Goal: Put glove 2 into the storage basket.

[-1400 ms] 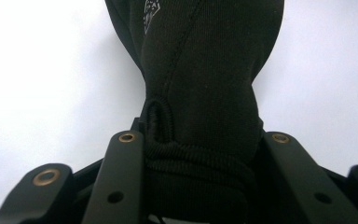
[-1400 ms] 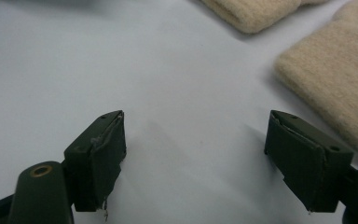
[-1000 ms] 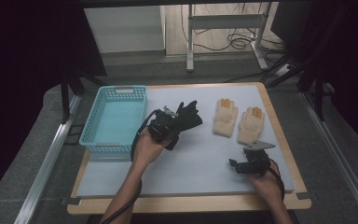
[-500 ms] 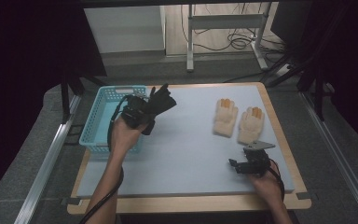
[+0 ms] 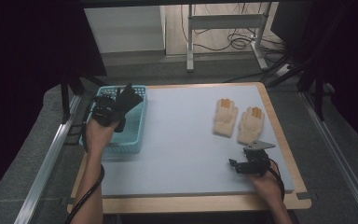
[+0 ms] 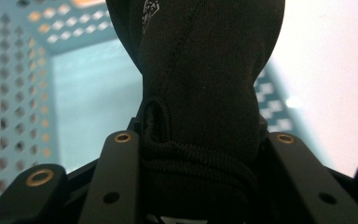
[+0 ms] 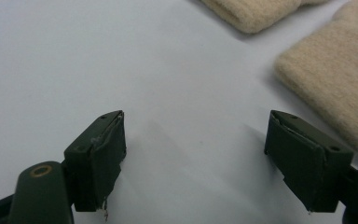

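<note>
Black glove [image 6: 200,93] pinched in left gripper [image 5: 114,112] jaws at upper left over basket [image 5: 135,140], liable to snag its rim; right gripper [image 7: 196,158] jaws wide, empty.

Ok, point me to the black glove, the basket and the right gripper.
black glove [image 5: 129,98]: high view, its dark cloth above the left hand.
basket [image 5: 130,140]: high view, its near-right blue wall.
right gripper [image 7: 193,158]: right gripper view, midway between its open jaws.
</note>
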### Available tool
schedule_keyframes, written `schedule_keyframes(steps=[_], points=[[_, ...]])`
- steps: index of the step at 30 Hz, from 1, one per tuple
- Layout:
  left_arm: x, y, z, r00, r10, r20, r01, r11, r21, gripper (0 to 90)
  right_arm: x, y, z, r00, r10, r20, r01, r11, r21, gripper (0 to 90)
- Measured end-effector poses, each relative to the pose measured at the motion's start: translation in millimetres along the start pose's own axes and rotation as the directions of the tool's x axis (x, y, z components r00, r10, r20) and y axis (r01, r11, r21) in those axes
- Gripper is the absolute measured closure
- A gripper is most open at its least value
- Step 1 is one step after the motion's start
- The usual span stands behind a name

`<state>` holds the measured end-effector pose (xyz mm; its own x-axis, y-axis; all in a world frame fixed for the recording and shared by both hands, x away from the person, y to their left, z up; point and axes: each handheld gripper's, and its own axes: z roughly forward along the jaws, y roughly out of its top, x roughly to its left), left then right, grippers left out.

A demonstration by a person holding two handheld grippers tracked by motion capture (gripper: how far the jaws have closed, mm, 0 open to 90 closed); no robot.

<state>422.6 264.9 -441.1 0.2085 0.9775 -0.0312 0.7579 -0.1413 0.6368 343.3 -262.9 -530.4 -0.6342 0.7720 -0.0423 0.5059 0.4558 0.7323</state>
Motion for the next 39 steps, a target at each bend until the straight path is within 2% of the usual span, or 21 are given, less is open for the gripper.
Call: schedule_keyframes(steps=[4, 10, 18, 24, 26, 29, 31, 35, 39], points=[[17.2, -4.3, 8.3, 0.9991, -0.036, -0.021, 0.036, 0.9991, 0.019, 62.5, 0.0, 0.0, 0.0, 1.0000, 0.000, 0.000, 0.000, 1.000, 0.000, 20.1], [36.0, -6.9, 22.2, 0.9964, -0.065, -0.055, 0.069, 0.9949, 0.074, 62.2, 0.0, 0.0, 0.0, 1.0000, 0.000, 0.000, 0.000, 1.000, 0.000, 20.1], [50.3, -6.8, 39.5, 0.9930, -0.070, -0.095, 0.086, 0.9801, 0.179, 60.9, -0.1, 0.0, 0.0, 1.0000, -0.001, 0.000, 0.001, 1.000, 0.000, 20.0], [56.0, -4.8, 50.0, 0.9894, -0.072, -0.126, 0.100, 0.9683, 0.229, 57.9, -0.1, 0.0, 0.1, 1.0000, 0.000, -0.001, 0.000, 1.000, 0.000, 20.1], [56.7, -3.9, 53.7, 0.9888, -0.064, -0.135, 0.095, 0.9666, 0.238, 51.7, -0.1, 0.0, 0.1, 1.0000, 0.000, -0.001, 0.000, 1.000, 0.000, 20.1], [56.5, -2.1, 57.9, 0.9851, -0.047, -0.165, 0.088, 0.9634, 0.253, 33.9, -0.1, 0.0, 0.0, 1.0000, 0.000, -0.001, 0.000, 1.000, 0.000, 20.1], [56.0, -1.6, 58.7, 0.9893, -0.045, -0.139, 0.081, 0.9613, 0.263, 26.6, -0.1, 0.0, 0.1, 1.0000, 0.000, 0.000, 0.000, 1.000, 0.000, 20.1], [54.9, -0.6, 55.0, 0.9928, -0.046, -0.111, 0.072, 0.9671, 0.244, 16.0, -0.1, 0.0, 0.0, 1.0000, 0.000, 0.000, 0.000, 1.000, 0.000, 20.1], [54.5, -0.3, 48.4, 0.9951, -0.041, -0.090, 0.061, 0.9732, 0.222, 10.6, 0.0, 0.0, 0.1, 1.0000, 0.000, 0.000, 0.000, 1.000, 0.000, 20.1]])
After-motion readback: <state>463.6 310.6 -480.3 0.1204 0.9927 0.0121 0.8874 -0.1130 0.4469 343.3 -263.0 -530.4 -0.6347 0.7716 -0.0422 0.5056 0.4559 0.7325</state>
